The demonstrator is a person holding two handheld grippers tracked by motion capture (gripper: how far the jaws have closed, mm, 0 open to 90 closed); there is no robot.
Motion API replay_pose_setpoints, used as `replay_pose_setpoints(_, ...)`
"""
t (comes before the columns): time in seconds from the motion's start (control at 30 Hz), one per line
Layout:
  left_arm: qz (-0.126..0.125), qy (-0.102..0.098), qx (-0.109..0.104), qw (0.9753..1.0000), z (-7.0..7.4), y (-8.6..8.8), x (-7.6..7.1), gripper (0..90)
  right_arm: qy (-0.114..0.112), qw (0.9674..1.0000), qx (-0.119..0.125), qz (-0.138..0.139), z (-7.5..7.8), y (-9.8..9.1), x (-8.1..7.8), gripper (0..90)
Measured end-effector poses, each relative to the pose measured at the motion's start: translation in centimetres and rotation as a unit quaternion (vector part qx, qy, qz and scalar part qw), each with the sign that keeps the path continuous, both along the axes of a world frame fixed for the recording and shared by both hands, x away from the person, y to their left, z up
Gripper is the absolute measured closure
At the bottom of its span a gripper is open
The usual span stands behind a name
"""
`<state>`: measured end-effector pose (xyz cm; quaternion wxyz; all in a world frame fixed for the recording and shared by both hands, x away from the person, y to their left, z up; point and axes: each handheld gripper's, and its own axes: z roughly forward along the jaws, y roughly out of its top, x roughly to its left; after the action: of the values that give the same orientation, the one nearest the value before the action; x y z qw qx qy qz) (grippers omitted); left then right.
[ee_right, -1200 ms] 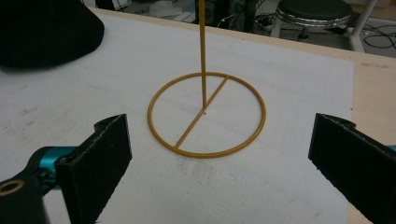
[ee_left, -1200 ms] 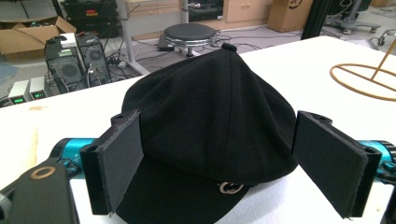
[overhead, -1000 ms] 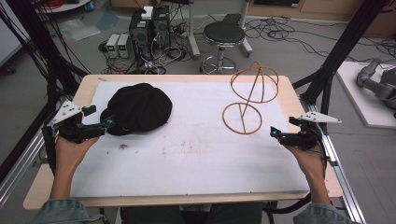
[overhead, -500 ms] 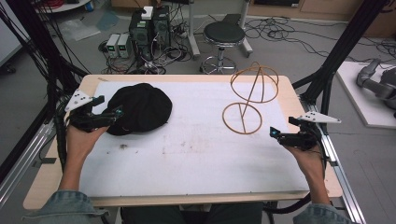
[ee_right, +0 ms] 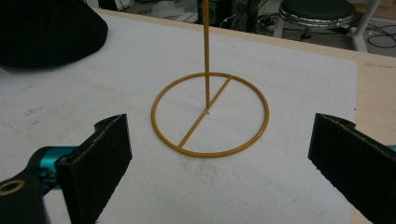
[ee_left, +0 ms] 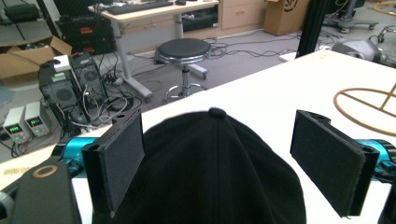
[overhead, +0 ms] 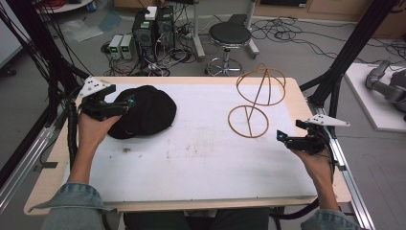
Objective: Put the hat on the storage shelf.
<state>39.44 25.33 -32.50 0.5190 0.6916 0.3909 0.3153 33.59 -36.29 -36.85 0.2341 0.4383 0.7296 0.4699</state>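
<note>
1. A black cap (overhead: 142,111) lies crown-up on the white table top (overhead: 201,158), at about 10 o'clock from the table's centre in the high view. Its long axis runs roughly 8 to 2 o'clock; which end carries the brim can't be told. In the left gripper view the crown button (ee_left: 216,112) sits at 12 o'clock on the cap.
2. The left gripper (overhead: 125,103), held in the person's left hand (overhead: 93,129), is at the cap's 9 o'clock edge. In its own view the jaws stand wide apart w/ the cap's crown between them; contact w/ the fabric can't be told.
3. The right gripper (overhead: 282,138) rests near the table's 3 o'clock edge, jaws wide apart and holding nothing, aimed at a gold wire stand (overhead: 253,103).
4. The stand's round base ring (ee_right: 210,114) lies flat on the top, a cross-bar across it, a thin post (ee_right: 206,51) rising upright from the middle to a wire dome (overhead: 261,85). It stands at about 2 o'clock, well apart from the cap.
5. No writing readable; box lettering in the bkgd is too cut off.
6. The surface is a white mat, scuffed and stained near centre, on a pale wood board. Beyond it: grey floor, a black round stool (overhead: 230,34), PC towers (overhead: 153,28), loose cables, black frame posts.
</note>
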Motion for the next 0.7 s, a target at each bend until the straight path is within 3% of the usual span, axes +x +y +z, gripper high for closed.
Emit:
replay_pose_setpoints(0.37, 0.001, -0.008, -0.007, 0.9999, 0.8, -1.2, 2.9, 18.1, 0.002, 1.0000, 0.003, 0.001, 0.0, -0.1, 0.0, 5.6)
replay_pose_setpoints(0.7, -0.005, 0.006, 0.017, 0.9998, 0.3, -3.0, 4.9, 18.2, 0.002, 1.0000, 0.005, 0.002, 0.0, -0.1, 0.0, 5.7)
